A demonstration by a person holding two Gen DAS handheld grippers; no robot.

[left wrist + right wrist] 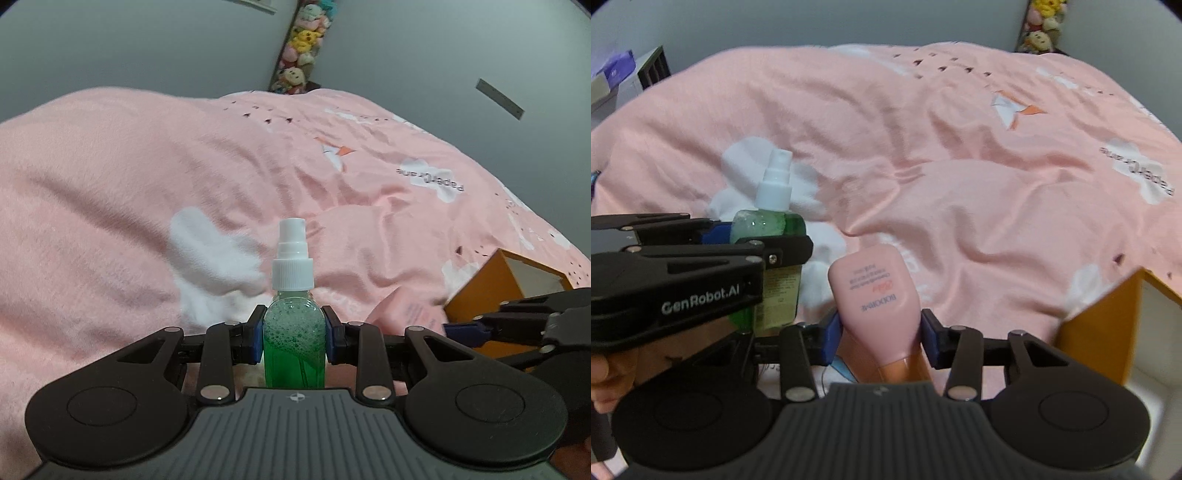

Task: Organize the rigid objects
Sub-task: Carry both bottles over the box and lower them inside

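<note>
My left gripper (294,334) is shut on a green spray bottle (294,343) with a white pump top, held upright above the pink bed. The bottle also shows in the right wrist view (768,221), held by the left gripper (753,236) at the left. My right gripper (881,332) is shut on a pink tube (877,295) with an orange cap end toward the camera. In the left wrist view the tube (406,310) and the right gripper (465,328) appear at the right, beside an orange box (491,288).
A rumpled pink bedspread (184,166) with white patches fills both views. The open orange box (1108,325) with a white inside sits at the right. Plush toys (303,44) hang in the far corner. A shelf unit (646,70) stands at far left.
</note>
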